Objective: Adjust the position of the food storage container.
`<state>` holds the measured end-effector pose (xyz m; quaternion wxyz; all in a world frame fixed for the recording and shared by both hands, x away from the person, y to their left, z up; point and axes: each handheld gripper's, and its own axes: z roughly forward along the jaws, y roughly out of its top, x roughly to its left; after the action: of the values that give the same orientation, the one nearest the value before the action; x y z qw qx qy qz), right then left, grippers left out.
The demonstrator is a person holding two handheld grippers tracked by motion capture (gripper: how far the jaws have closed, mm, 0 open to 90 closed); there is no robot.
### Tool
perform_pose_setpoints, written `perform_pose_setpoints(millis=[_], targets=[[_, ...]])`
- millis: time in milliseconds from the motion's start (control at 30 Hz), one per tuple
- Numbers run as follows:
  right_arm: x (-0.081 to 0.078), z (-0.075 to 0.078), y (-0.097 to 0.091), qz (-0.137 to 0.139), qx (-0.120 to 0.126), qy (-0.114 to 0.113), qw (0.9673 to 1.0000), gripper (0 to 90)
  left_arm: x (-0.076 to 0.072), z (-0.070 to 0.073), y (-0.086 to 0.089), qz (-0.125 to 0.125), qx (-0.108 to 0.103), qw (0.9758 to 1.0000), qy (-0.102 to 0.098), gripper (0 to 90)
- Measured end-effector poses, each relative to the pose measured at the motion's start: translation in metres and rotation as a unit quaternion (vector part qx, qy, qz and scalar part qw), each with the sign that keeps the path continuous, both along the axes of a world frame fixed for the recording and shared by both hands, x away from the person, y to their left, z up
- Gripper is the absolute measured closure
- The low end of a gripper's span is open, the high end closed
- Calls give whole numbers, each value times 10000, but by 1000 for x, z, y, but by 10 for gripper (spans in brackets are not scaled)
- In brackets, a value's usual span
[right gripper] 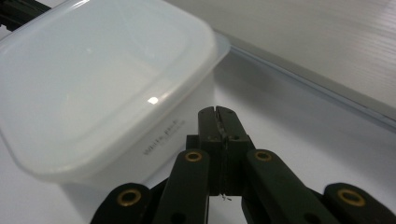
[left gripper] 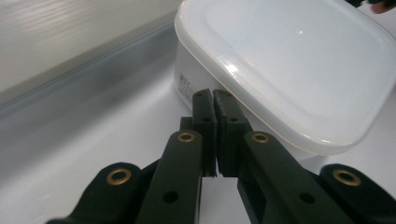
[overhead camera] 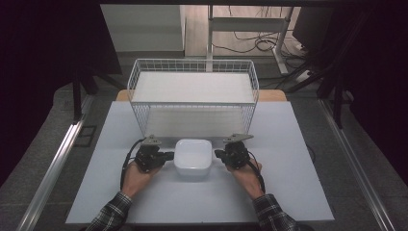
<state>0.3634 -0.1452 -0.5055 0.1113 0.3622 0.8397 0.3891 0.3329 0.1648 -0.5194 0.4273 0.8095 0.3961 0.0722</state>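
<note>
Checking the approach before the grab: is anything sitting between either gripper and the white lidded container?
Nothing visible. The left gripper and right gripper flank the white lidded container with only bare table between. Both are shut, their tips right at its side walls. The wire basket stands behind it, out of the way.

Pale table carrying 2 things.
A pale grey-white table [overhead camera: 288,192] is filling the middle of the high view, its far edge running under a white wire basket [overhead camera: 193,67] that is standing on it, long side facing the person. Nearer the person, a white lidded plastic container [overhead camera: 192,156] is sitting directly on the tabletop, just in front of the basket and apart from it. In both gripper views the container is resting flat on the same smooth surface, its lid on and small print showing on its side wall.
</note>
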Motion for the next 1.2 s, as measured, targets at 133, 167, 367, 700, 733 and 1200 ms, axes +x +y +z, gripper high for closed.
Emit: perform_pose_setpoints(millis=[133, 167, 367, 700, 733, 1200], targets=[[0, -2, 2, 3, -71, 6, 10000, 894, -4, 1, -8, -24, -5, 10000, -14, 896], [0, -2, 2, 3, -71, 6, 10000, 894, -4, 1, -8, -24, -5, 10000, -14, 897], [-6, 1, 1, 18, -77, 82, 9999, 895, -10, 1, -8, 14, -40, 10000, 32, 899], [-32, 3, 2, 151, -284, 92, 9994, 895, -27, 2, -8, 15, -43, 9999, 115, 900], [-32, 3, 2, 151, -284, 92, 9994, 895, -27, 2, -8, 15, -43, 9999, 115, 900], [-64, 8, -11, 221, -393, 174, 9988, 895, -59, 3, -19, -181, -13, 9996, 194, 900]])
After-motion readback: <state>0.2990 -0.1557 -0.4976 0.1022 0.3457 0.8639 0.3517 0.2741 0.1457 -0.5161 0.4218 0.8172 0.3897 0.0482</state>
